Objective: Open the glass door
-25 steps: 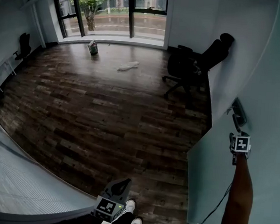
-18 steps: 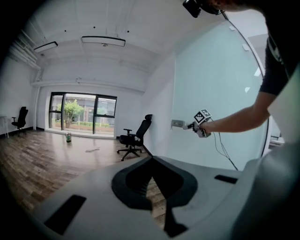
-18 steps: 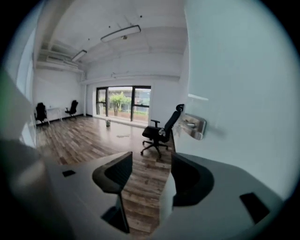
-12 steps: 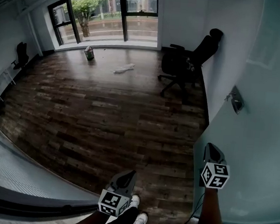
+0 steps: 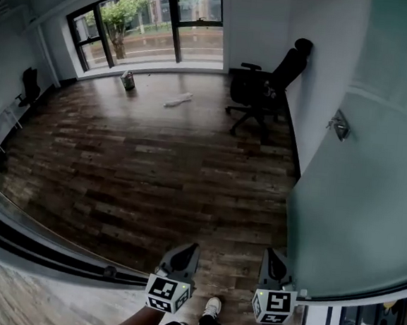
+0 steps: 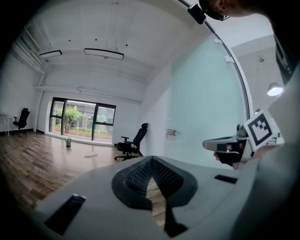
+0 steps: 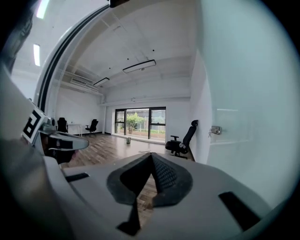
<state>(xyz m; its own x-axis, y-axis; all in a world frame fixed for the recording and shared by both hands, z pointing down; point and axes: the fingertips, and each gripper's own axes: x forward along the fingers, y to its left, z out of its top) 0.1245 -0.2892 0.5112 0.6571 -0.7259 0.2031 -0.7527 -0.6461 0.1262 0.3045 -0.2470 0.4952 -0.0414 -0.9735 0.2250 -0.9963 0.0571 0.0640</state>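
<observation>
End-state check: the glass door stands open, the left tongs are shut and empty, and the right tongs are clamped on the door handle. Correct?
No: the right tongs are shut on nothing, clear of the door handle, as the right gripper view shows. The glass door is open; the left tongs are shut and empty.

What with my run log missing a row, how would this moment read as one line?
door: glass door open | left claw: shut, empty | right claw: shut, empty, clear of door handle
</observation>
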